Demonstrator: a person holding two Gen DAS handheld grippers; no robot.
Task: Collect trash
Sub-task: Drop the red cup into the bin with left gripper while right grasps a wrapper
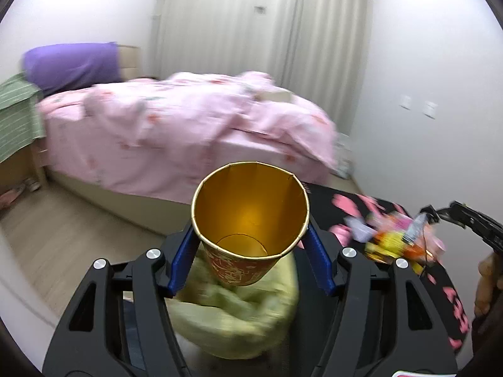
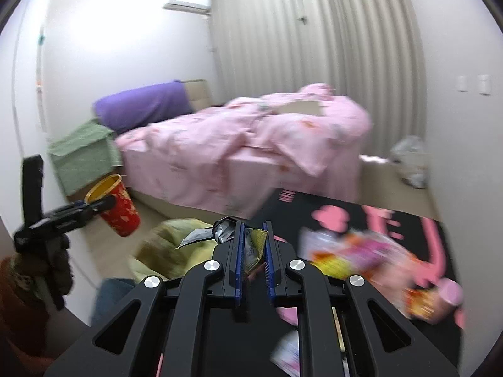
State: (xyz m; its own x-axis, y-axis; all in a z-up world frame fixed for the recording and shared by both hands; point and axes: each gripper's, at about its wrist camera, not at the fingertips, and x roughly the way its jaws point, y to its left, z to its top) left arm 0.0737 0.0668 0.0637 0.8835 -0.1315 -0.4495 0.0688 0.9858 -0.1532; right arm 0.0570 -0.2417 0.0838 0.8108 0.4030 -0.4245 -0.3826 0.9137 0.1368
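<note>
A paper cup (image 1: 250, 220) is clamped in the left claw (image 1: 250, 251) and a crumpled wrapper (image 2: 251, 245) in the right claw (image 2: 253, 251), seemingly for dropping into the yellow-green bag (image 1: 235, 317) below.

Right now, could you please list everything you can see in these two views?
Paper cup: one, red outside, gold inside, held in left tool.
Crumpled wrapper: one, silver and gold, pinched in right tool.
Green bag: one, yellow-green, on floor below cup.
Snack wrappers: several, pink, yellow, orange, on black table.
Table: one, black with pink print.
Bed: one, pink quilt, purple pillow.
White bag: one, on floor by curtain.
Left tool: shut on cup.
Right tool: shut on wrapper.
</note>
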